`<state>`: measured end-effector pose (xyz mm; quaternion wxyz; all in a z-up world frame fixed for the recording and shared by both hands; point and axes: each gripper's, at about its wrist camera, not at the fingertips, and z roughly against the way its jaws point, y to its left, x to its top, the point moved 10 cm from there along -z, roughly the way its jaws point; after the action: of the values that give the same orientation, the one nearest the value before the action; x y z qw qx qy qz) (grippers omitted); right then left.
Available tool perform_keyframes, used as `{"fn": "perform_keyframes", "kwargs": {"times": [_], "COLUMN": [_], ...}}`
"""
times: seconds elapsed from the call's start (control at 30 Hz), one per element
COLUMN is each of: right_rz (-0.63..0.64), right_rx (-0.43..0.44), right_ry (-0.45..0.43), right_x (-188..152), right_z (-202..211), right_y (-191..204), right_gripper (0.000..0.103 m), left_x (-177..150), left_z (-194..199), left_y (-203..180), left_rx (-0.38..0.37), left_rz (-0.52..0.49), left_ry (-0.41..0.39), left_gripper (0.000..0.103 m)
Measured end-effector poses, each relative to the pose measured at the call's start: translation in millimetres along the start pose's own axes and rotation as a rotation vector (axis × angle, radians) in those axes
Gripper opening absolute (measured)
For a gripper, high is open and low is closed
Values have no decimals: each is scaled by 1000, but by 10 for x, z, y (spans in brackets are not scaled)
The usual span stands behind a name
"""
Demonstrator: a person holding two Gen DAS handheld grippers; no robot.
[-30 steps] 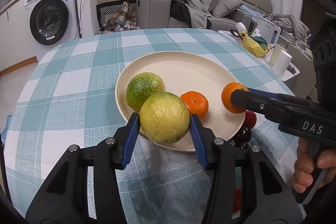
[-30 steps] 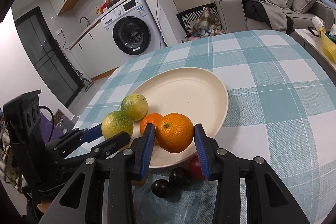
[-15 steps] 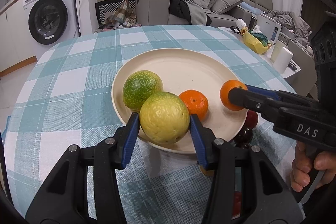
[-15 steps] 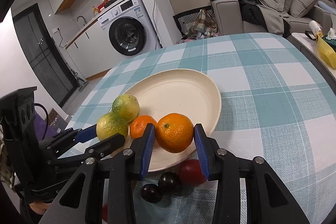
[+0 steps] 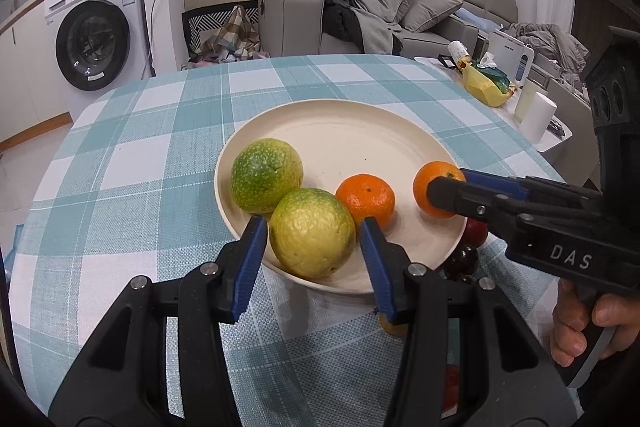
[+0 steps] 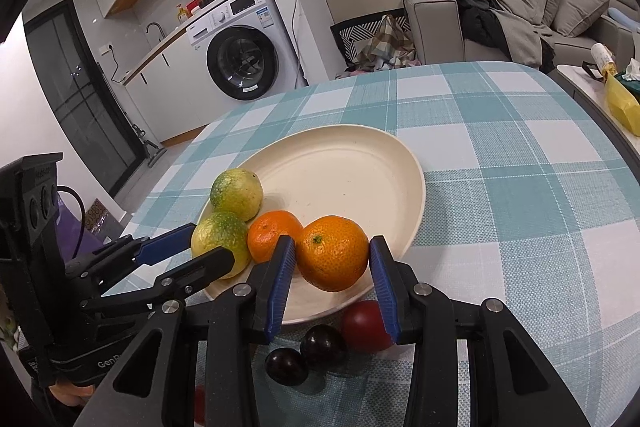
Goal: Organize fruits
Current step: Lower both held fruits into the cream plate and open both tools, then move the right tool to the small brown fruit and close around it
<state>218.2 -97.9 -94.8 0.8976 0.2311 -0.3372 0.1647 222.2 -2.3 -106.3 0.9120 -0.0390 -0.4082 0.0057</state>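
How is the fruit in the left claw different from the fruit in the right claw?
The fruit in the left claw is a yellow-green citrus, while the right claw holds an orange. The yellow-green citrus looks bigger and has rougher, wrinkled skin; the orange's skin is finely dimpled, with a small green stem spot. Both are round, sit gripped between blue pads, and are at the near edge of the cream plate.

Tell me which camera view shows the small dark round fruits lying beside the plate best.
The right wrist view: both small dark round fruits lie in the open on the checked cloth, just off the cream round plate. In the left wrist view only one peeks past the plate's edge, partly hidden.
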Motion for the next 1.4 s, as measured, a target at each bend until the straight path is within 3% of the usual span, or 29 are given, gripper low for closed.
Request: {"fn": "perform_keyframes", "kwargs": {"times": [0.17,0.33,0.43,0.47,0.53,0.6,0.67,0.77,0.8,1.4], "right_rz": [2,24,51,55,56,59,70,110,127,216], "right_rx": [-8,-27,-47,-50,-42,-47,-59,-77,-82,-93], "right_ry": [0,-29,-25,-17,-11,-8,8,40,47,137], "right_x": [7,56,54,48,32,14,-22,-110,-142,-427], "right_z": [26,139,210,229,282,343,389,433,450,645], "right_y": [-4,6,3,-6,-18,-40,-60,-68,-67,-36], "right_gripper": [40,48,52,55,75,89,95,103,103,103], "left_x": [-39,-14,-18,-27,-45,-69,-85,-131,-145,-421], "left_z": [64,286,434,486,558,622,661,701,715,855], "left_y": [10,45,54,50,52,57,56,47,35,-141], "left_rx": [3,-11,-4,1,7,6,5,5,0,-5], "left_rz": [-5,25,20,13,12,19,21,24,24,-18], "left_ry": [5,-34,-56,-60,-67,-71,-64,-51,-52,-2], "left_gripper": [47,77,82,82,86,87,88,97,102,102]}}
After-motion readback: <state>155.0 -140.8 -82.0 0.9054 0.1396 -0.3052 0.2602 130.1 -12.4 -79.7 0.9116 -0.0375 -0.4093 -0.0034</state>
